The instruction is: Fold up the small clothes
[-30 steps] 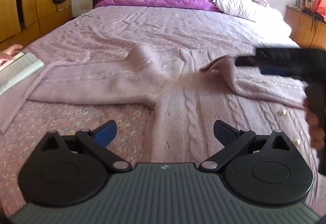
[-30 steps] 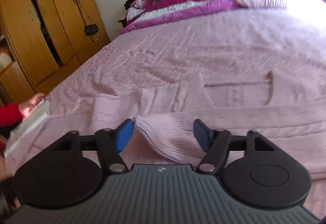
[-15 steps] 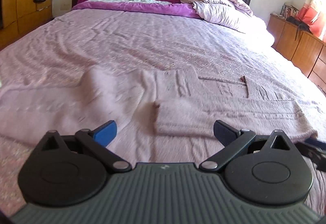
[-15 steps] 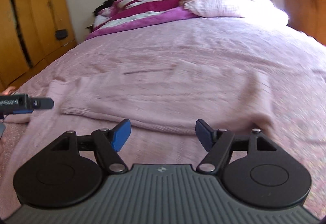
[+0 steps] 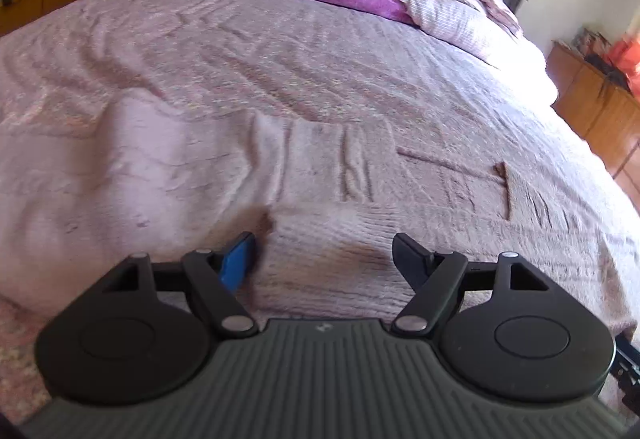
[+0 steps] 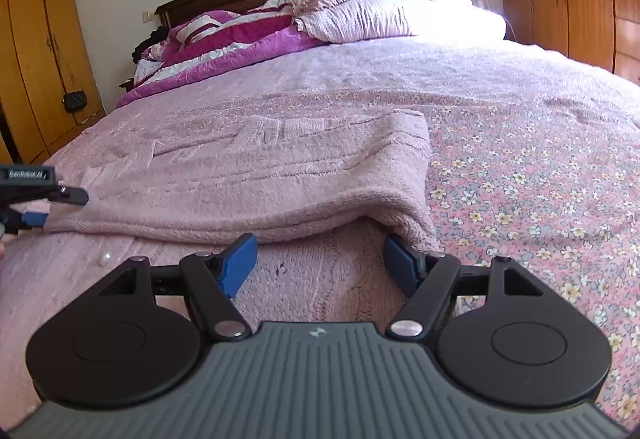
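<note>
A pale pink knitted cardigan [image 5: 328, 199] lies spread on the bed, with one sleeve folded across its body [image 6: 248, 175]. My left gripper [image 5: 326, 259] is open, low over the cuff end of the folded sleeve; the cuff lies between its fingers. My right gripper [image 6: 320, 259] is open at the cardigan's right side, where the folded layer's edge [image 6: 400, 215] lifts over its right finger. The left gripper also shows at the left edge of the right wrist view [image 6: 36, 195]. A pearl button [image 6: 105, 258] lies on the knit.
The bed has a pink floral sheet [image 6: 520, 179]. Purple and white quilts and pillows [image 6: 320, 19] are piled at the headboard. A wooden wardrobe [image 6: 32, 51] stands left, wooden cabinets [image 6: 568, 15] right.
The right gripper released the sleeve after laying it across the body, then swung to the cardigan's right side. The left gripper moved right and down onto the folded sleeve's cuff, its fingers narrower.
</note>
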Tool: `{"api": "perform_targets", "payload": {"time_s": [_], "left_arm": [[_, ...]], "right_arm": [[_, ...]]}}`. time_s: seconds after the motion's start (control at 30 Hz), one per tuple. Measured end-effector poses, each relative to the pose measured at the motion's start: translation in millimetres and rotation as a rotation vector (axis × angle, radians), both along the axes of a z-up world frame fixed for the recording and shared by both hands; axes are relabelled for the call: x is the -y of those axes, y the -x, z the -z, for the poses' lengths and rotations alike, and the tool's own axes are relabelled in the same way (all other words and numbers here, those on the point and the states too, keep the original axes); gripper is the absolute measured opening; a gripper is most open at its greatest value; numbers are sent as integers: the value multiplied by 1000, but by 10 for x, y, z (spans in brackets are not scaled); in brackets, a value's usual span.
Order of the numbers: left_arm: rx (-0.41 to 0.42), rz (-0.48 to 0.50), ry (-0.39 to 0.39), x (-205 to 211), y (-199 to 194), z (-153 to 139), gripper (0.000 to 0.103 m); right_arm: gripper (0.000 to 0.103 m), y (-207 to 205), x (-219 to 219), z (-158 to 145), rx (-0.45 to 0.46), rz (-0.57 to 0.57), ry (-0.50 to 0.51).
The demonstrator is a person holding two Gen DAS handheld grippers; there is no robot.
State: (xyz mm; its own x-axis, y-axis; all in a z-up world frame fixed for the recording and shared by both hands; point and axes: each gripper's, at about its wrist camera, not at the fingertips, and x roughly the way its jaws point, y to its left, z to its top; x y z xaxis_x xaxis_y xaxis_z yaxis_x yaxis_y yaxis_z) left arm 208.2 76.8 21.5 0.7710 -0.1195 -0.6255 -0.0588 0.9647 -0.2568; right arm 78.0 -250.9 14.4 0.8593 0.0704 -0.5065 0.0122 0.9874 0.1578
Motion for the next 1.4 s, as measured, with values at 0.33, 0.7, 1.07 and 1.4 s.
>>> {"api": "perform_targets", "payload": {"time_s": [0.33, 0.7, 1.07, 1.4], "left_arm": [[144, -18, -206, 169, 30, -170, 18], [29, -41, -152, -106, 136, -135, 36], [10, 9, -160, 76, 156, 39, 63], [39, 26, -199, 73, 229, 40, 67]], "right_arm": [[77, 92, 106, 24, 68, 47, -72], [77, 239, 49, -116, 75, 68, -98], [77, -54, -114, -205, 91, 9, -23], [77, -126, -130, -3, 39, 39, -30]]}}
